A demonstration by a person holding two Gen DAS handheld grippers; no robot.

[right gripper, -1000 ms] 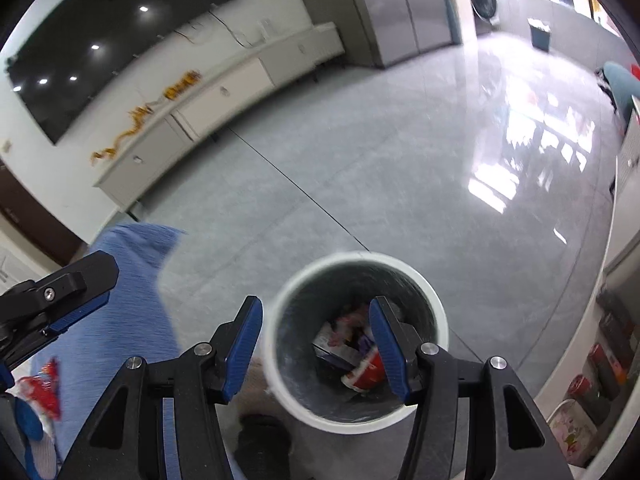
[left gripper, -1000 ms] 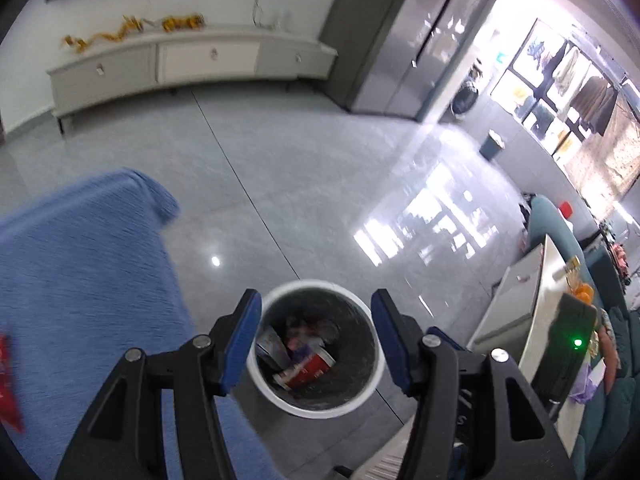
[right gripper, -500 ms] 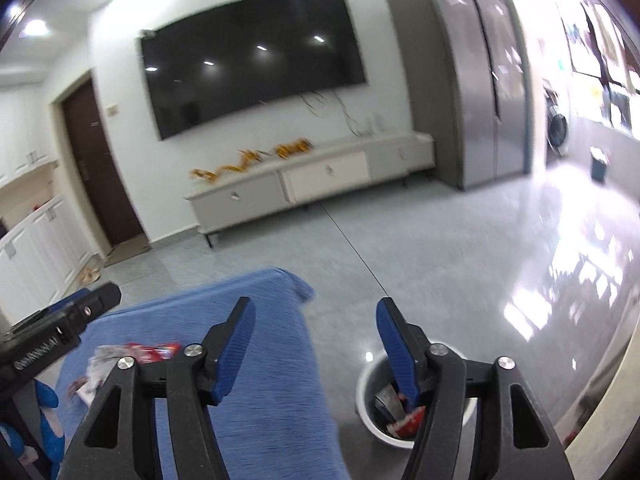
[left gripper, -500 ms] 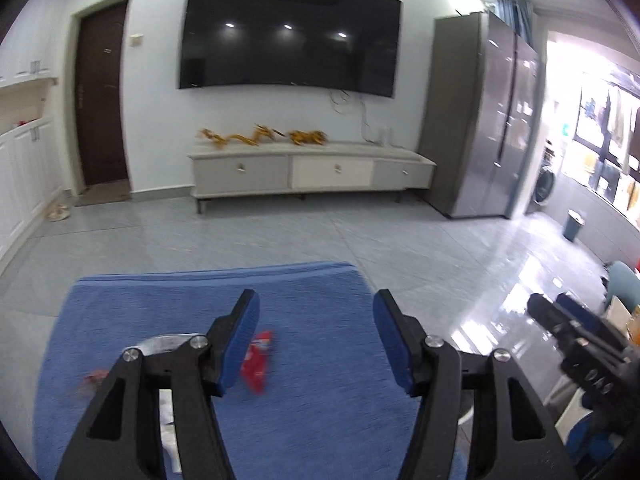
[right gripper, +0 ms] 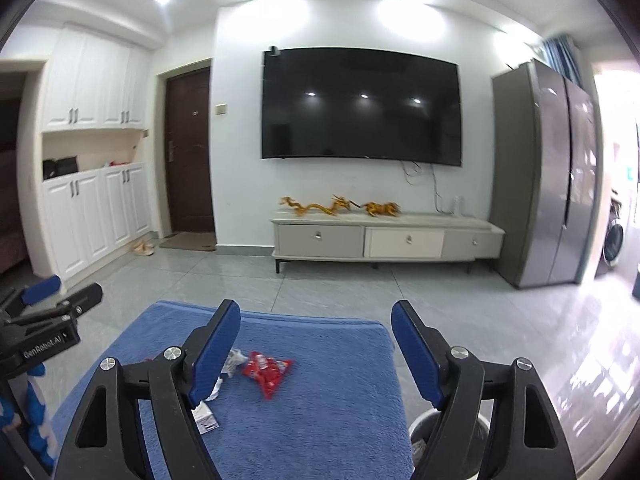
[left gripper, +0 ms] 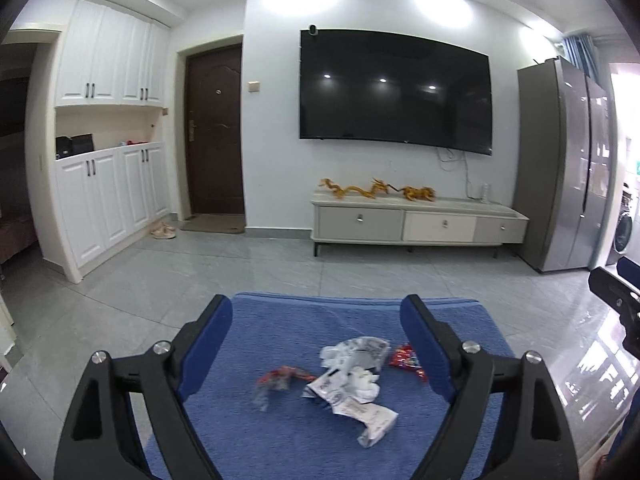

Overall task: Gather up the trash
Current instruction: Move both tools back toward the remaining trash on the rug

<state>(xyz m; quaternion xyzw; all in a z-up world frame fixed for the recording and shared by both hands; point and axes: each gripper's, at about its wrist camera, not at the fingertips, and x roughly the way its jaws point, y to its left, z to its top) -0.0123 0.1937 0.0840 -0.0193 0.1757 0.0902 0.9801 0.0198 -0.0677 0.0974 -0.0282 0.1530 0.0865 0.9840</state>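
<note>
Left wrist view shows you have swung both grippers up from the bin [right gripper: 448, 432] to the blue cloth [left gripper: 280, 432], left gripper [left gripper: 316, 352] and right gripper [right gripper: 316, 348] both spread apart and empty, with crumpled paper [left gripper: 352, 380] and red wrappers [right gripper: 268, 370] lying mid-cloth, awaiting pickup.

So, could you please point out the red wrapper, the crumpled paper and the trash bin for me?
red wrapper [right gripper: 267, 372], right wrist view, centre of the packet.
crumpled paper [left gripper: 352, 384], left wrist view, middle of the wad.
trash bin [right gripper: 420, 427], right wrist view, white rim.
</note>
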